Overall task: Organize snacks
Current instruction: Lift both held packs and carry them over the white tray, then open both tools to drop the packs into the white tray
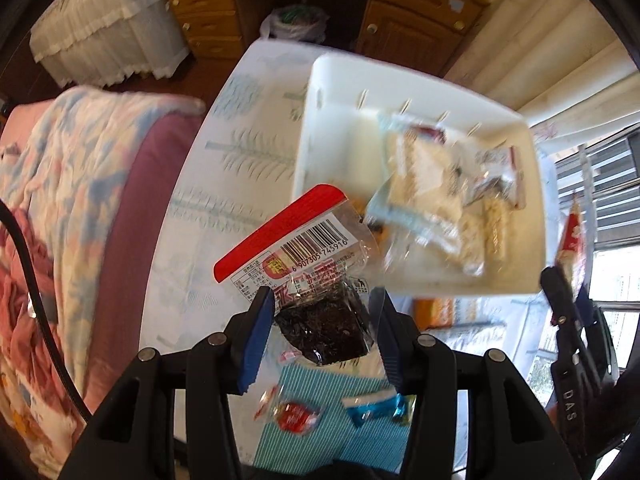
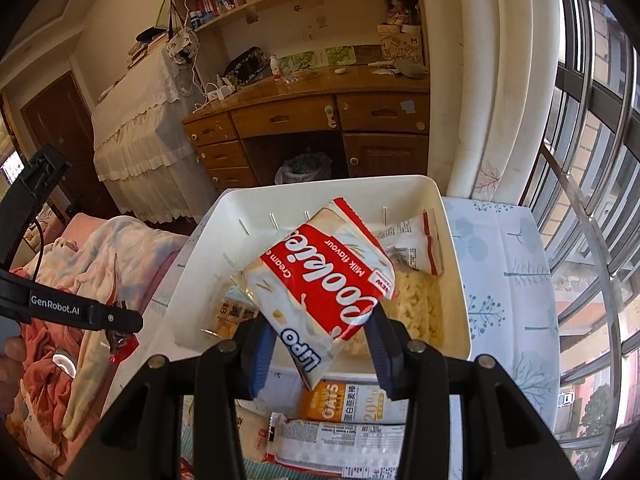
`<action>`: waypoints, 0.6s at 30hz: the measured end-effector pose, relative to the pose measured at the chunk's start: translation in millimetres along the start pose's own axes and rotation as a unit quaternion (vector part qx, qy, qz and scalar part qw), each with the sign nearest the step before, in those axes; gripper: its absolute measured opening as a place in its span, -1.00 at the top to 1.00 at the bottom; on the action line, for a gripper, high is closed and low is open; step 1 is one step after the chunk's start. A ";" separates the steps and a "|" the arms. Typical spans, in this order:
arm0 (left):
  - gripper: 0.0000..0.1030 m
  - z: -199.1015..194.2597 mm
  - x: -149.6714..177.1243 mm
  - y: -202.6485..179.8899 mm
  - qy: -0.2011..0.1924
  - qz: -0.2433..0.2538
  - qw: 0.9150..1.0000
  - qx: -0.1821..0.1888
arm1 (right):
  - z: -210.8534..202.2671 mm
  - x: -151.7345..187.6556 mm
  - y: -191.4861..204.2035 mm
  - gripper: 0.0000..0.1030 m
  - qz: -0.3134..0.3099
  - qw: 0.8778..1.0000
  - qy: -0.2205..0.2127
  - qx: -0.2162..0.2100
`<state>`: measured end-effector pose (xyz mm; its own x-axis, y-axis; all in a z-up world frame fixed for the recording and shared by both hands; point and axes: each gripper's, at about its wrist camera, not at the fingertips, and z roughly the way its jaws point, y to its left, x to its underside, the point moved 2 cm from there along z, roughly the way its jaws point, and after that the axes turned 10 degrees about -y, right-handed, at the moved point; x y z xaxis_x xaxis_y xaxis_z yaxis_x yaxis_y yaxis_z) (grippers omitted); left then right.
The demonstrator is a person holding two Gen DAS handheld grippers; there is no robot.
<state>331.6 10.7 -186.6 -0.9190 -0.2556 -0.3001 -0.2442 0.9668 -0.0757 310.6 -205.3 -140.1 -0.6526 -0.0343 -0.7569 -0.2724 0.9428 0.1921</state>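
Closest to my left camera, the left gripper (image 1: 322, 320) is clenched on a clear packet of dark dried snack (image 1: 316, 292), with a red band and a barcode at its far end. The packet's long axis runs away from me and a little to the left, and its far end already reaches the near left corner of the white bin (image 1: 320, 80) on the table (image 1: 224, 152). So the bin lies ahead and to the right of this gripper; I judge the coming move is forward and rightward, then release.

The right gripper (image 2: 322, 338) is grasping a red and white cookie packet (image 2: 320, 280), tilted, hanging just above the bin's near half, over the pale snacks that lie inside. I judge this hand is nearer to dropping.

The left view shows two small wrapped candies (image 1: 296, 416) on a striped mat (image 1: 320, 392) below the gripper, which the right view does not show. The right view shows an orange oats bar (image 2: 344, 402) and a white wrapper (image 2: 340, 440) on the table before the bin; in the left view the orange one is only a blur.
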 end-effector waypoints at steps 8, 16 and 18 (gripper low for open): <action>0.07 -5.2 -32.7 -23.7 -0.083 0.057 0.993 0.053 | 10.7 -8.7 0.9 0.17 0.009 1.000 -0.010 0.011; 0.05 -14.2 -45.5 -29.2 -0.139 0.088 0.982 0.094 | 15.5 -10.4 5.5 -0.05 0.027 0.999 -0.007 0.042; -0.26 -19.7 -46.2 -28.8 -0.153 0.093 0.978 0.110 | 16.1 -9.7 5.0 -0.23 0.037 0.998 -0.004 0.051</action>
<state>374.9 -5.4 -151.8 -0.7971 -0.0948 -0.5963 0.0214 0.9825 -0.1848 327.0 -194.9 -141.8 -0.6629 0.0394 -0.7477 -0.1496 0.9715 0.1839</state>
